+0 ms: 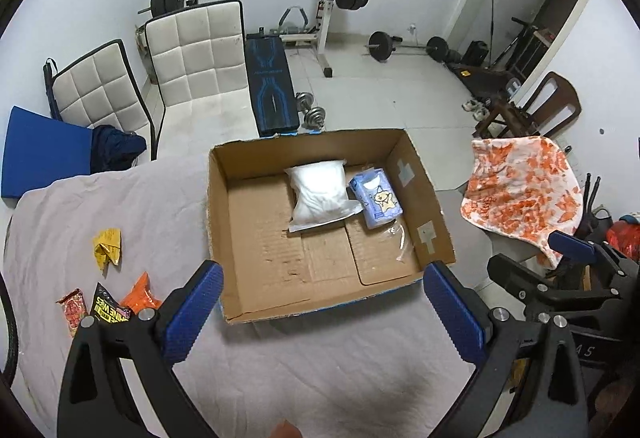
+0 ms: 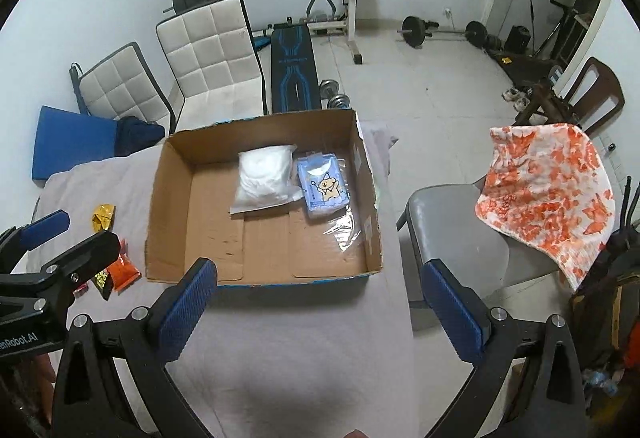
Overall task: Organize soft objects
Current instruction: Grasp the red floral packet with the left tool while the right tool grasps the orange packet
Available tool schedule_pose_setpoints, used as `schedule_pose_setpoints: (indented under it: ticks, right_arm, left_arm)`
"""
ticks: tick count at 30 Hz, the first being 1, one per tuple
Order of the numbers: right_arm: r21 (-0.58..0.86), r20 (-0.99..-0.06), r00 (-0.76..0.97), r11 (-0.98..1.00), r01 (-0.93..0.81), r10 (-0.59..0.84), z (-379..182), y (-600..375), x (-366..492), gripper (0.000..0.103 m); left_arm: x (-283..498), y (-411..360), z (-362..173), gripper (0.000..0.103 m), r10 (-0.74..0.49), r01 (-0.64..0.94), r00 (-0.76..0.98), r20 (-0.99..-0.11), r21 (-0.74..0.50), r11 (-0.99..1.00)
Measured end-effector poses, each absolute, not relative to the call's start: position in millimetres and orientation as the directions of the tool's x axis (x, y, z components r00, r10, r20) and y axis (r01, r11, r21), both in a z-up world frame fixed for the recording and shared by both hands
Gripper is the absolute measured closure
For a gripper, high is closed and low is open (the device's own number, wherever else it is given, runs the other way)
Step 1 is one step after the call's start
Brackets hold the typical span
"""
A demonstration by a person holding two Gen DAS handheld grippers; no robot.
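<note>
An open cardboard box [image 1: 248,278] [image 2: 168,250] sits on a table covered with a grey cloth [image 1: 140,198]. Inside lie a white soft bag [image 1: 320,194] [image 2: 264,174] and a blue tissue pack [image 1: 376,196] [image 2: 324,188]. Several snack packets [image 1: 108,246] [image 2: 120,270] lie on the cloth left of the box. My left gripper [image 1: 322,306] is open and empty, above the cloth before the box. My right gripper [image 2: 320,302] is open and empty, near the box's front right corner. An orange-and-white towel [image 1: 524,194] [image 2: 552,194] hangs over a chair to the right.
A grey chair [image 2: 452,230] stands right of the table, under the towel. White padded chairs [image 1: 192,58], a weight bench [image 1: 272,90], barbells and dumbbells [image 1: 312,110] stand on the floor behind. A wooden chair [image 2: 592,94] is at the far right.
</note>
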State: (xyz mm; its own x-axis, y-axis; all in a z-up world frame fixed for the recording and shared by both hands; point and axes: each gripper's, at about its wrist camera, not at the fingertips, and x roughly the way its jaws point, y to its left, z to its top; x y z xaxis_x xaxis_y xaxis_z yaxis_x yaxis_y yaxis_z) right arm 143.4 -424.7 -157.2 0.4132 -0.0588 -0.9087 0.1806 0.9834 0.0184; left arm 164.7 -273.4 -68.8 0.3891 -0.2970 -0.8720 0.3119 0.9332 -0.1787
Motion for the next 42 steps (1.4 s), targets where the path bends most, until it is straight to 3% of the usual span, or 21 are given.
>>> schedule_pose_setpoints:
  ticks: [9, 17, 23, 30, 33, 36, 38, 41, 42]
  right_arm:
    - [0.074, -0.909, 0.416, 0.984, 0.161, 0.000, -151.5, -364.1, 146.6, 0.000]
    - [0.161, -0.929, 0.338, 0.987, 0.004, 0.151, -191.1, -235.3, 187.1, 0.000]
    - [0.167, -0.960, 0.199, 0.974, -0.156, 0.197, -253.5, -113.9, 226.8, 0.000]
    - [0.130, -0.992, -0.026, 0.970, -0.207, 0.127, -387.4, -30.3, 276.9, 0.001]
    - [0.129, -0.988, -0.104, 0.975, -0.179, 0.112, -435.7, -21.3, 285.0, 0.014]
    - [0.141, -0.981, -0.152, 0.978, -0.151, 0.118, -463.7, -16.2, 286.6, 0.021]
    - [0.135, -0.978, -0.178, 0.980, -0.146, 0.108, -475.6, -12.9, 285.6, 0.036]
    - [0.127, -0.979, -0.174, 0.983, -0.131, 0.103, -483.3, -11.8, 284.4, 0.041]
    - [0.126, -0.979, -0.174, 0.985, -0.118, 0.104, -483.0, -12.5, 284.9, 0.043]
  left_arm:
    - [164.7, -208.4, -70.7, 0.000, -0.310, 0.267, 0.383, -0.870, -0.218, 0.939]
    - [175.3, -70.8, -102.7, 0.000, -0.167, 0.073, 0.368, -0.915, -0.150, 0.986]
    - [181.1, 49.1, -144.2, 0.000, -0.056, -0.117, 0.304, -0.951, -0.096, 0.989]
    - [194.6, 144.0, -235.1, 0.000, 0.000, -0.271, 0.174, -0.985, -0.048, 0.961]
    - [203.0, 161.9, -283.2, 0.000, 0.011, -0.292, 0.090, -0.996, -0.016, 0.956]
    - [212.0, 173.7, -323.4, 0.001, -0.041, -0.307, 0.021, -0.999, -0.046, 0.951]
    - [216.2, 174.6, -342.9, 0.001, -0.085, -0.311, -0.005, -0.996, -0.079, 0.947]
    - [223.4, 171.7, -365.4, 0.001, -0.119, -0.304, -0.033, -0.992, -0.103, 0.947]
    - [224.6, 170.5, -372.5, 0.007, -0.120, -0.304, -0.044, -0.992, -0.101, 0.947]
